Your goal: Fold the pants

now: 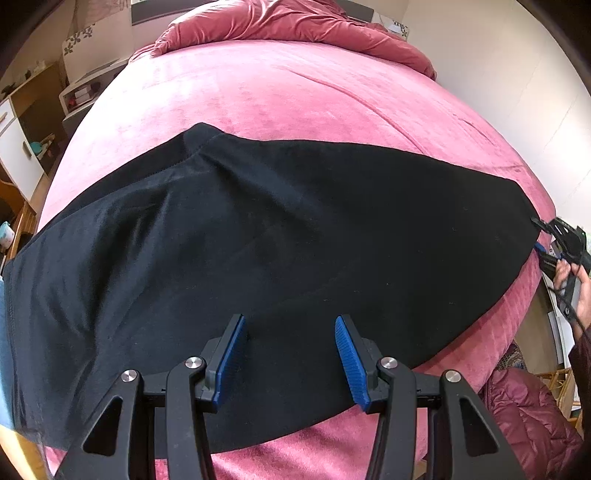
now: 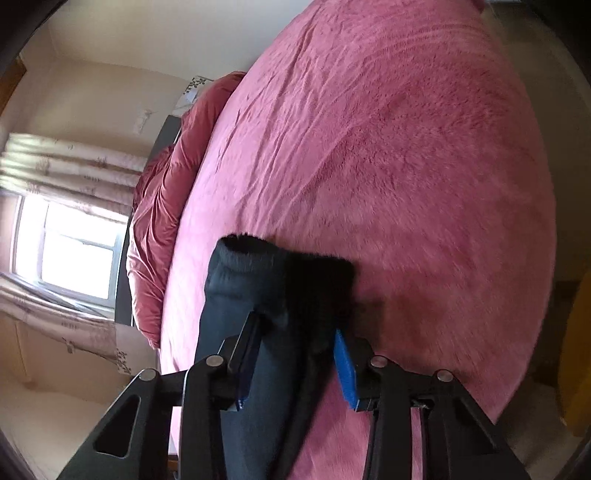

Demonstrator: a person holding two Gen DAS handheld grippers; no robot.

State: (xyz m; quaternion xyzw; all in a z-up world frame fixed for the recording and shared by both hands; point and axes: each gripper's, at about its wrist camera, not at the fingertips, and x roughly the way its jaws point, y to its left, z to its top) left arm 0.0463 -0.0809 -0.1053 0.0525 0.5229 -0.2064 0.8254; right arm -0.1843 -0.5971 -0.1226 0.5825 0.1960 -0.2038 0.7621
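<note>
Across mid-frame of the left wrist view, black pants (image 1: pixel 258 236) lie spread on a pink bed cover (image 1: pixel 295 96). L gripper (image 1: pixel 291 354) hovers over the near edge, jaws wide, nothing pinched. R gripper (image 2: pixel 295 365), far right in that view, stands partly open w/ the pant end (image 2: pixel 258 280) between its pads; contact can't be told. Rumpled duvet (image 1: pixel 288 22) sits upper centre.

Pants (image 1: pixel 280 236) lie across the bed (image 1: pixel 295 96); duvet (image 1: pixel 295 22) at twelve o'clock, right tool (image 1: pixel 545 240) at three.
</note>
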